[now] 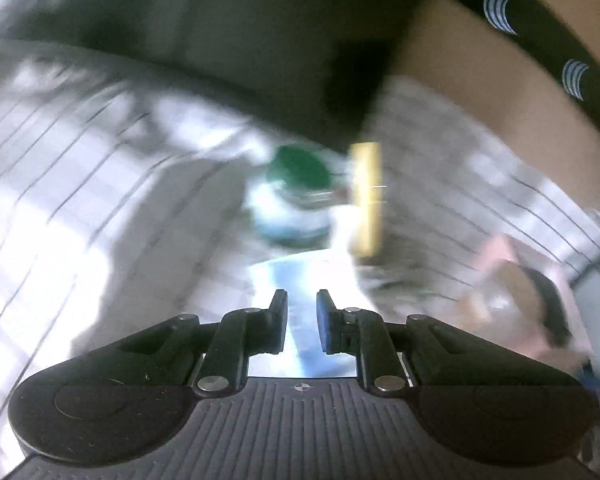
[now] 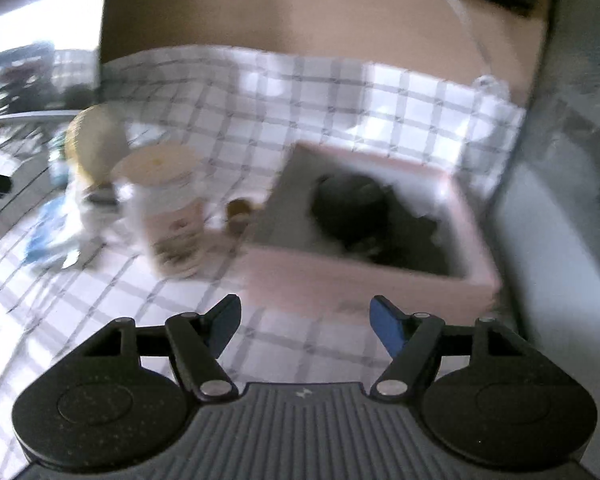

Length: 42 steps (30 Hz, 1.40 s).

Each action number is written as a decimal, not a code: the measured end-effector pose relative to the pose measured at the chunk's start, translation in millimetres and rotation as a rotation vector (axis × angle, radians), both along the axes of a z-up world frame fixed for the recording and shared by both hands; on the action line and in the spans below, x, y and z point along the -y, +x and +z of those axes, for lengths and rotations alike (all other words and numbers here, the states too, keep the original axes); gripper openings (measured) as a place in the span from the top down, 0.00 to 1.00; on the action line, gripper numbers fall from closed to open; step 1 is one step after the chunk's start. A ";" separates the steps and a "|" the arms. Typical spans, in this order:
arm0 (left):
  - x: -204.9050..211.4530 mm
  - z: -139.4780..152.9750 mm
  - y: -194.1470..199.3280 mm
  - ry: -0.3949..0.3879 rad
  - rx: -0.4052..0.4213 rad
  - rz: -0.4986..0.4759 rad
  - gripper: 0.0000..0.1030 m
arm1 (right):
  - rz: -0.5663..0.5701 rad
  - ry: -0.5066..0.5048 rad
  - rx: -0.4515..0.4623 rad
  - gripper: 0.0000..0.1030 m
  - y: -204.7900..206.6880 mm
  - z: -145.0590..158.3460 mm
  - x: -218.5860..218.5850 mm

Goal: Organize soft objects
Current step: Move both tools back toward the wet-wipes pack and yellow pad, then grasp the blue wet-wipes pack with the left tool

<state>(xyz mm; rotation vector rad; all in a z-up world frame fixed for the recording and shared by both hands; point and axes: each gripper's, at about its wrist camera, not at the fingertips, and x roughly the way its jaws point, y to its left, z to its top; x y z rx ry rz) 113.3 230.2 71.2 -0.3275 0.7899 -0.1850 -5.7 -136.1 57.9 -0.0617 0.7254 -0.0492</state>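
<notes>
The views are blurred. In the right wrist view a pink box [image 2: 360, 280] stands on the checked tablecloth [image 2: 300, 92], with a dark soft thing [image 2: 356, 212] lying inside it. My right gripper [image 2: 304, 308] hovers just in front of the box, open, with nothing between its fingers. In the left wrist view my left gripper [image 1: 302, 300] has its jaws nearly together and nothing visible between them. It hangs over a pale blue and white thing [image 1: 300, 276] on the cloth. The pink box [image 1: 500, 256] with its dark contents [image 1: 548, 300] shows at the right edge.
A printed white cup [image 2: 168, 208], a yellow-lidded jar [image 2: 96, 140] and a small brown thing [image 2: 238, 210] stand left of the box. A green-lidded jar [image 1: 296, 192] and a yellow object [image 1: 366, 200] lie ahead of the left gripper. A tan cardboard wall [image 2: 300, 12] closes the back.
</notes>
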 end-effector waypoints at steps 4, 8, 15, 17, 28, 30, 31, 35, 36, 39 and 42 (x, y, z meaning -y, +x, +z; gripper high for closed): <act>-14.2 -14.8 9.4 -0.056 -0.062 -0.031 0.83 | 0.125 0.014 -0.029 0.30 2.7 -4.3 -40.2; -5.1 -20.0 10.6 -0.042 -0.068 -0.096 0.83 | 0.240 0.024 -0.015 0.30 14.0 0.3 -82.6; -20.5 -19.8 3.9 0.002 -0.058 -0.122 0.83 | 0.422 0.003 0.016 0.30 54.7 2.2 -161.6; -31.3 -22.4 2.3 0.001 -0.066 -0.114 0.83 | 0.434 0.020 -0.011 0.30 74.8 -5.1 -178.5; -68.0 -22.3 -1.5 0.009 -0.066 -0.058 0.83 | 0.325 0.264 -0.223 0.28 141.4 -42.7 -202.0; -62.0 -24.2 3.1 0.018 -0.074 -0.074 0.83 | 0.373 0.279 -0.235 0.28 137.4 -42.9 -206.8; -57.7 -25.4 5.0 0.022 -0.077 -0.084 0.83 | 0.409 0.291 -0.246 0.28 134.8 -42.0 -208.4; -30.6 -27.7 13.6 0.038 -0.073 -0.154 0.83 | 0.468 0.250 -0.231 0.29 116.0 -35.1 -205.7; -21.5 -27.8 15.8 0.046 -0.068 -0.174 0.83 | 0.466 0.210 -0.212 0.29 108.1 -33.1 -201.1; 4.3 -31.1 22.4 0.085 -0.054 -0.218 0.83 | 0.450 0.094 -0.172 0.29 84.7 -31.3 -182.5; 30.4 -36.1 26.8 0.148 -0.046 -0.253 0.83 | 0.422 0.007 -0.179 0.29 62.3 -35.9 -160.3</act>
